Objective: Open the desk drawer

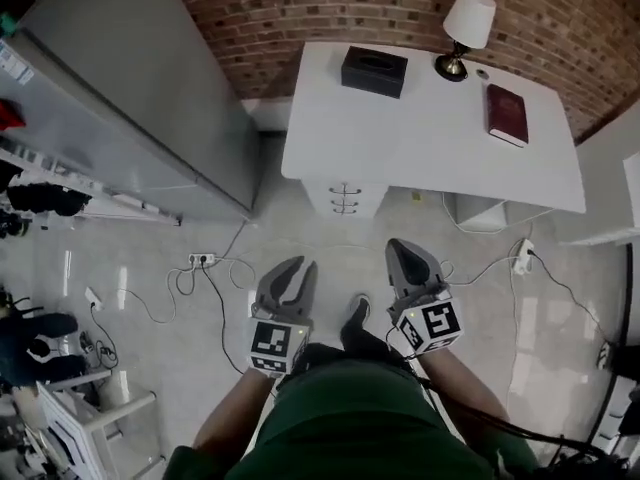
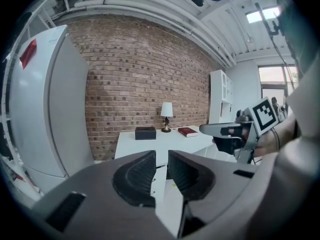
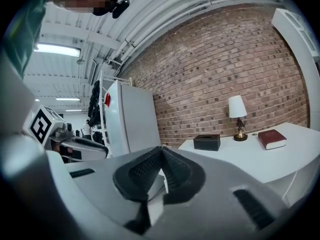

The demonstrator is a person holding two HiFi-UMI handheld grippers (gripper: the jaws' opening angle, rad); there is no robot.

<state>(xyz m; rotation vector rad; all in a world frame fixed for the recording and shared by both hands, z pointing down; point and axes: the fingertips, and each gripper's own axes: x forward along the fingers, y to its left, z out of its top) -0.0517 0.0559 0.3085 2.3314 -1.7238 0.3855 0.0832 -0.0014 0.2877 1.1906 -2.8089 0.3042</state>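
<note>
A white desk (image 1: 420, 138) stands against the brick wall ahead. Its drawer stack (image 1: 345, 200), with small handles, sits under the front left edge, and the drawers look closed. Both grippers are held out over the floor, well short of the desk. My left gripper (image 1: 300, 266) points toward the drawers with a narrow gap between its jaws and nothing in them. Through that gap in the left gripper view (image 2: 161, 154) I see the white drawer front (image 2: 161, 172). My right gripper (image 1: 400, 246) (image 3: 161, 148) has its tips together and is empty.
A black box (image 1: 374, 70), a lamp (image 1: 466, 28) and a red book (image 1: 506, 114) sit on the desk. A tall grey fridge (image 1: 130, 98) stands to the left. Power strips (image 1: 202, 259) (image 1: 522, 258) and cables lie on the floor.
</note>
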